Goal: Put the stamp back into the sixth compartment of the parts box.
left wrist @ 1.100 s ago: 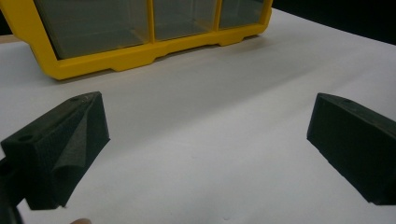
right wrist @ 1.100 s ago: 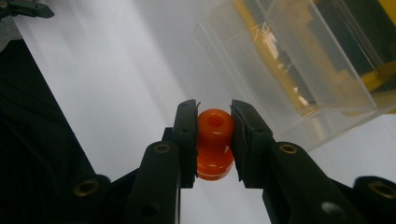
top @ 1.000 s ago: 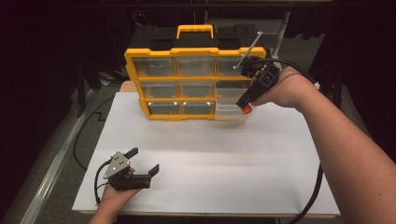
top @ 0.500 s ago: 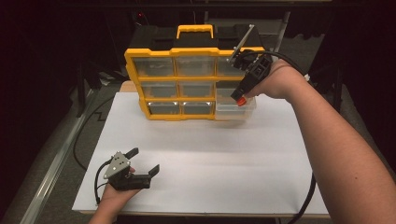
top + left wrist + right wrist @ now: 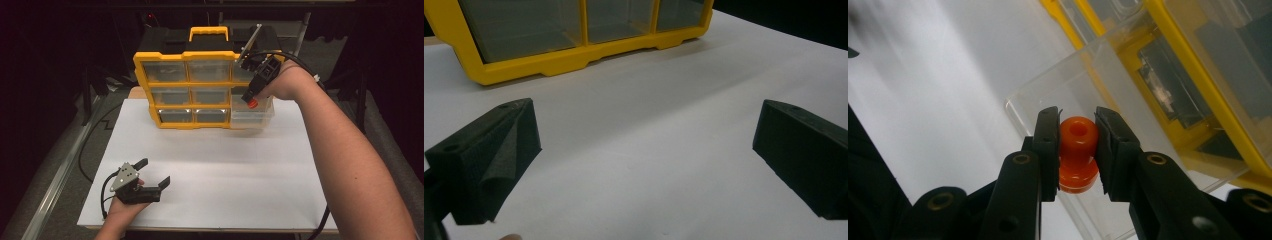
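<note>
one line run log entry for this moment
right hand-held gripper: shut on orange knob | above pulled-out clear drawer of yellow organizer | left hand-held gripper: open, empty, over white board

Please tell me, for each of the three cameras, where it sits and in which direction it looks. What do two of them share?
High view: above the person's side, looking forward and down on the white table; both forearms, left tool and right tool show.
Left gripper view: rides the open left tool, low over the table, facing the yellow organizer.
Right gripper view: rides the right tool, looking down at the pulled-out clear drawer while holding an orange piece.
Shared: all see the organizer.
</note>
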A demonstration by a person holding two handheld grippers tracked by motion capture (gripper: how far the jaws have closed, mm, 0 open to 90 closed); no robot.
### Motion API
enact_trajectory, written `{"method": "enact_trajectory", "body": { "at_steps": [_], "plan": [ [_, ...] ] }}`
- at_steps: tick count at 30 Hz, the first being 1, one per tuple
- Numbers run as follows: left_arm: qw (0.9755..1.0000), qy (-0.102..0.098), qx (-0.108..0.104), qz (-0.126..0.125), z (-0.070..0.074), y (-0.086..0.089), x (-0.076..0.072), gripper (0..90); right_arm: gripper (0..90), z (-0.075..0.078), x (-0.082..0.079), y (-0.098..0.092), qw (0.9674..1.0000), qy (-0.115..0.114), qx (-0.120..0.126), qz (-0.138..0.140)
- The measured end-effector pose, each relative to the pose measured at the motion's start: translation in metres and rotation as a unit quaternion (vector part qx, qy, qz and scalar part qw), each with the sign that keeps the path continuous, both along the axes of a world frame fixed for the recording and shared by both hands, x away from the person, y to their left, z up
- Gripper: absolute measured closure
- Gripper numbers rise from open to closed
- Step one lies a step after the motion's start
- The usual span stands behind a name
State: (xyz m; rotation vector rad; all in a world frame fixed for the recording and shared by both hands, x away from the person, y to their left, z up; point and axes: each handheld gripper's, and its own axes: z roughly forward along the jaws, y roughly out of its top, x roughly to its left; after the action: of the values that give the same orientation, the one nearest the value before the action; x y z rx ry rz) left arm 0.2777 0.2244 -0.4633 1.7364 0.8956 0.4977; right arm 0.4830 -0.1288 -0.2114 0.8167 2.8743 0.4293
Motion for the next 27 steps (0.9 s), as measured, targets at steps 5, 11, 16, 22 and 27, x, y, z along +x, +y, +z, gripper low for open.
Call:
{"method": "enact_trajectory", "body": {
  "at_steps": [5, 11, 16, 22, 27],
  "plan": [
    [1.0, 0.0, 0.001, 0.0, 0.0, 0.001, 0.0, 0.2, 73.4, -0.002, 0.005, 0.001, 1.0, -0.001, 0.0, -0.004],
    [1.0, 0.001, 0.001, -0.001, 0.0, 0.001, 0.0, 0.2, 73.4, -0.006, 0.01, -0.001, 0.9998, -0.009, -0.01, -0.017],
    [1.0, 0.0, -0.001, 0.001, 0.0, 0.001, 0.0, 0.2, 73.4, -0.009, 0.012, -0.003, 0.9995, -0.012, -0.016, -0.026],
    [1.0, 0.0, -0.001, 0.001, 0.0, 0.001, 0.0, 0.2, 73.4, -0.016, 0.015, -0.003, 0.9993, -0.014, -0.017, -0.029],
    [1.0, -0.001, -0.005, 0.002, 0.0, 0.002, 0.0, 0.2, 73.4, -0.032, 0.017, 0.0, 0.9994, -0.012, -0.021, -0.023]
  ]
}}
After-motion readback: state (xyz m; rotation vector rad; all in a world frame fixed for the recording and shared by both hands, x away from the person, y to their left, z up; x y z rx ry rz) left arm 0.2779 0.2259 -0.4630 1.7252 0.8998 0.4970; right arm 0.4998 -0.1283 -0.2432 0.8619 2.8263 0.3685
